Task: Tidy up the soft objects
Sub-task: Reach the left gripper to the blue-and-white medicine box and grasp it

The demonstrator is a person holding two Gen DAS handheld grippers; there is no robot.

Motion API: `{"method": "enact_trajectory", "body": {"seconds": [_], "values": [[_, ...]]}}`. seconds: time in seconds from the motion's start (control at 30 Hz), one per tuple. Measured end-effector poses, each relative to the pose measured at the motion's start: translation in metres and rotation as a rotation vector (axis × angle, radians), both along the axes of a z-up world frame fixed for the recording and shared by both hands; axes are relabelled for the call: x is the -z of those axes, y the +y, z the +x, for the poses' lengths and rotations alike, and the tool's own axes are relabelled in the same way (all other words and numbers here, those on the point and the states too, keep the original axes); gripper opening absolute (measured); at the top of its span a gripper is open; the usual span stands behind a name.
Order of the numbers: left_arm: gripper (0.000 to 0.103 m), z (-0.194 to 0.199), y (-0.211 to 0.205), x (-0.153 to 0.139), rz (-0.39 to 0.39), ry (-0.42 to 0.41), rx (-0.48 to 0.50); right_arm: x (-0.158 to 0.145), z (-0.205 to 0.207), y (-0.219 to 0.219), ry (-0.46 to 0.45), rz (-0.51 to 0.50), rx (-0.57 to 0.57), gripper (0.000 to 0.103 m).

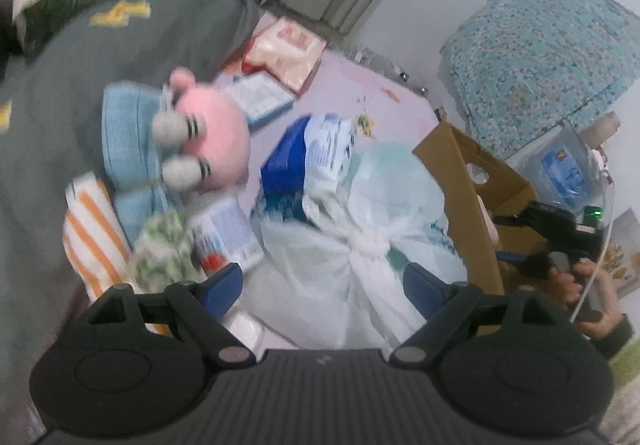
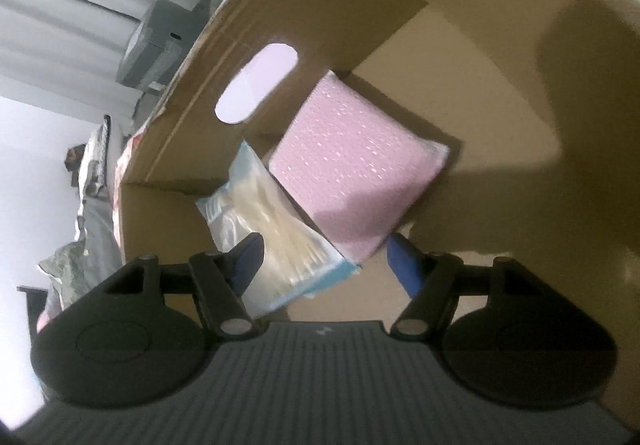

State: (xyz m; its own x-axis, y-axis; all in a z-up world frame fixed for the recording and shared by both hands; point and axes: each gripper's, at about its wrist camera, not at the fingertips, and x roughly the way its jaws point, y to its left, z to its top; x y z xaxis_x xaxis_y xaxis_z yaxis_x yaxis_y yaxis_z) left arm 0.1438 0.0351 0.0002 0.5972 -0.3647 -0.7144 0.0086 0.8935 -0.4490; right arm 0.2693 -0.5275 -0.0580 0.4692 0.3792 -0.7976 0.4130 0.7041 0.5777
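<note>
Left tool (image 1: 322,285) wide over tied bag (image 1: 360,229), right tool (image 2: 324,261) wide inside box (image 2: 500,65), above pink pack (image 2: 356,165) and swab pack (image 2: 272,233)

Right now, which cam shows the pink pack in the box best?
Right wrist. It looks straight into the cardboard box, where the pink pack lies tilted beside a clear packet, just beyond the open right gripper. The left wrist view shows only the box's outside; the pink pack is hidden there.
</note>
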Motion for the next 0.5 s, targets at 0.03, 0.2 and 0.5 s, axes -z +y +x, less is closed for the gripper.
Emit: {"method": "enact_trajectory", "body": {"seconds": [0.03,0.2,0.5], "values": [[0.088,0.002,0.001,-0.006,0.027,-0.021,0.007,-0.006,-0.004,-0.002,-0.005,-0.015,-0.006,0.071],[0.089,0.022,0.004,-0.04,0.205,-0.128,0.053,-0.058,-0.022,0.012,-0.109,-0.069,-0.083,0.072],[0.092,0.117,-0.011,-0.049,0.448,-0.145,0.223,-0.127,0.016,0.158,-0.302,0.1,-0.443,0.071]]}}
